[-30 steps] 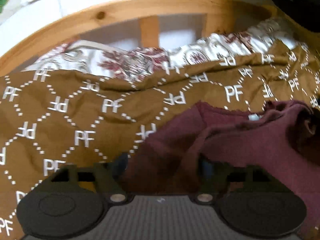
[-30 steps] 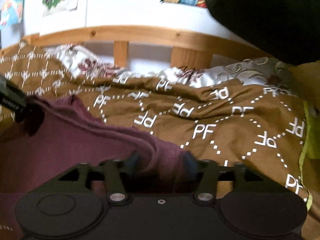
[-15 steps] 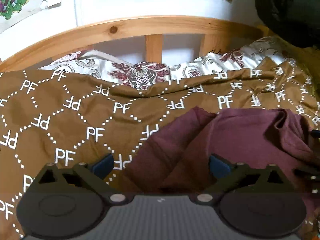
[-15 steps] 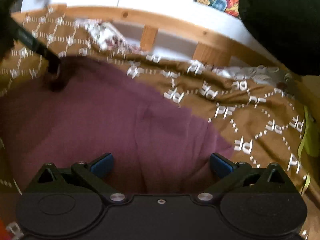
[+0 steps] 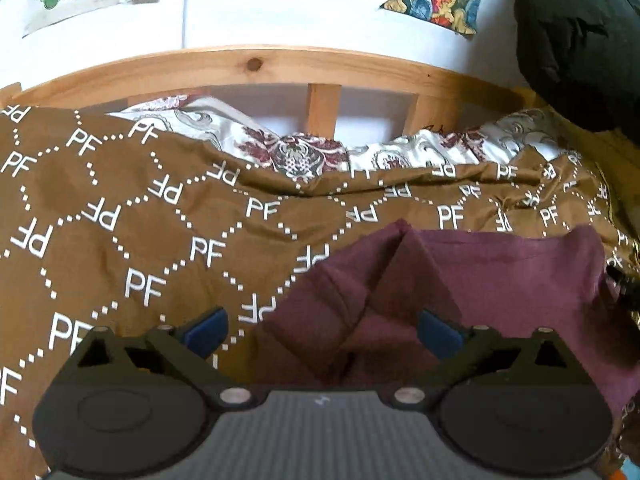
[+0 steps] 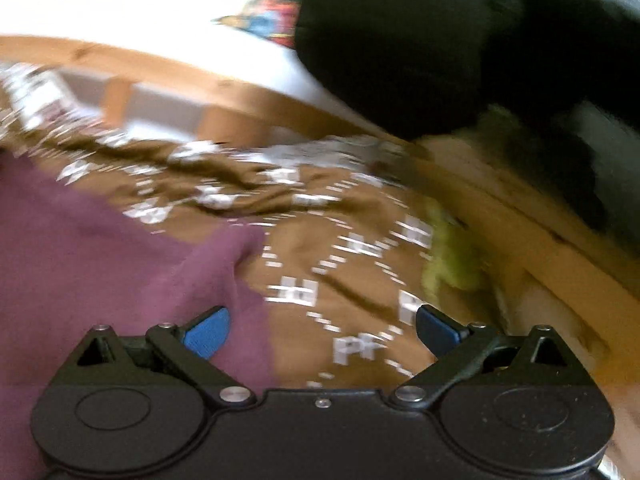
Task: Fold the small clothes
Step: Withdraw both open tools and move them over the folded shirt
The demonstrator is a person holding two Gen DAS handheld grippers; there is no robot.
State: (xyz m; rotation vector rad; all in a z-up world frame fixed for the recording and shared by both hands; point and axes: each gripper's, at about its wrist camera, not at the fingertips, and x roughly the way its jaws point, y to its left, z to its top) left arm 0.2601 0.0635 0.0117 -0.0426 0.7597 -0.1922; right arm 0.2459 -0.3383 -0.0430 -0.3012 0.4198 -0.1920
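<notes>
Left hand-held gripper (image 5: 322,330) – jaws spread wide, holding nothing; crumpled maroon cloth garment (image 5: 460,292) lies just ahead on the brown PF-patterned bedspread (image 5: 120,240). Right hand-held gripper (image 6: 322,330) – likewise spread, empty; garment at its left.

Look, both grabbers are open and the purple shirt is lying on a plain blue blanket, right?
Not quite. Both the left gripper and right gripper are open, but the purple shirt lies on a brown blanket printed with white PF letters, not a plain blue one. The left wrist view shows it clearly.
</notes>
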